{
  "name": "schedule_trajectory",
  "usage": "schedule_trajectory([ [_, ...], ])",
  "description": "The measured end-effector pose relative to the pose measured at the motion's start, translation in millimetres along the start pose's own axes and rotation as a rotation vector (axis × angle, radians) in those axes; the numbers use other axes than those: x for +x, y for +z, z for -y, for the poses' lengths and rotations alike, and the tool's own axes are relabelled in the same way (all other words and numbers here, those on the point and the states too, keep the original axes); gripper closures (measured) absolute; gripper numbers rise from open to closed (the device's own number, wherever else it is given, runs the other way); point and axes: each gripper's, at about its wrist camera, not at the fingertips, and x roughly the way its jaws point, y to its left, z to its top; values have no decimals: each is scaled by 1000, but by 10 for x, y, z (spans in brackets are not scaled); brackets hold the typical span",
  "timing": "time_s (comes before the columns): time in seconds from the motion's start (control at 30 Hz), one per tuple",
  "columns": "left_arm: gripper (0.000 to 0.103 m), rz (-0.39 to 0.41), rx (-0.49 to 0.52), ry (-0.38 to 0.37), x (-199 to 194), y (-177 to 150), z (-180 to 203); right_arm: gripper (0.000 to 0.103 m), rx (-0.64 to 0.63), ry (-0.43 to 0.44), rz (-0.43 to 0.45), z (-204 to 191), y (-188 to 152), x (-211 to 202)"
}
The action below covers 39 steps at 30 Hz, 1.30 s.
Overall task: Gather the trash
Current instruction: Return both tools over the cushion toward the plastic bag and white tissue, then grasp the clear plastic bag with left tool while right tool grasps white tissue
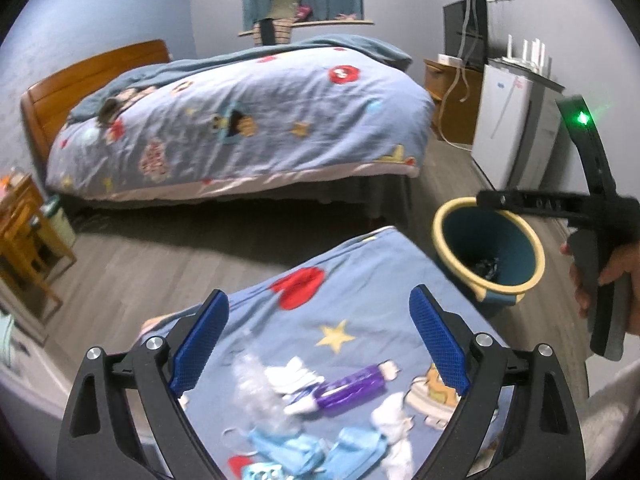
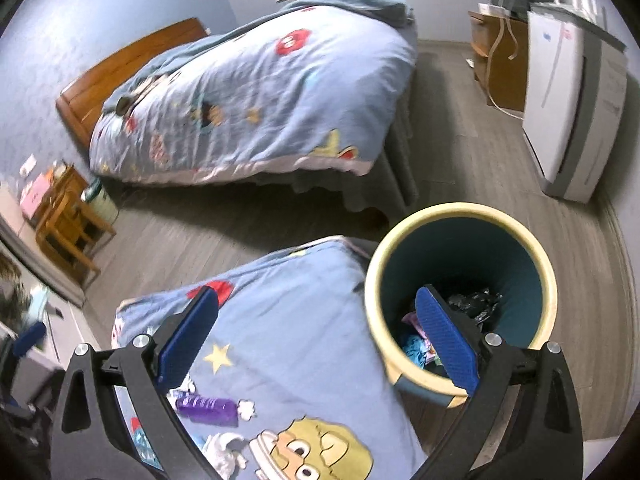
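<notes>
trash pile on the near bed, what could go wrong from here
1. The purple wrapper, tissues, clear plastic and blue masks overlap, so the open left hand-held gripper might pinch the blanket too.
2. The bin stands on the floor beside the bed edge, so light pieces could fall short of it.
</notes>
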Motion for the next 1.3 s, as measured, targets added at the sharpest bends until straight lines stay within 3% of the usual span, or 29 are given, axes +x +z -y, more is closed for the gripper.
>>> schedule_trajectory([
  [0.33, 11, 1, -56, 71, -201, -405, -501, 6, -103, 35, -96, -665, -498, 112],
  [0.6, 11, -73, -173, 120, -43, -635, -1109, 6, -177, 51, -227, -1117, -951, 498],
  [0.73, 11, -104, -285, 89, 40, -728, -1355, 6, -219, 62, -285, -1290, -1172, 648],
  [0.87, 11, -161, -302, 91, 213, -812, -1409, 8, -231, 52, -349, -1348, -1411, 735],
  [0.93, 11, -180, -315, 75, 297, -832, -1406, 17, -222, 11, -388, -1311, -1515, 789],
  [1.07, 11, -212, -307, 55, 464, -857, -1291, 32, -165, 34, -438, -1238, -1600, 841],
  [1.3, 19, -303, -274, 28, 873, -954, -1028, 78, -156, 62, -511, -1151, -1670, 961],
])
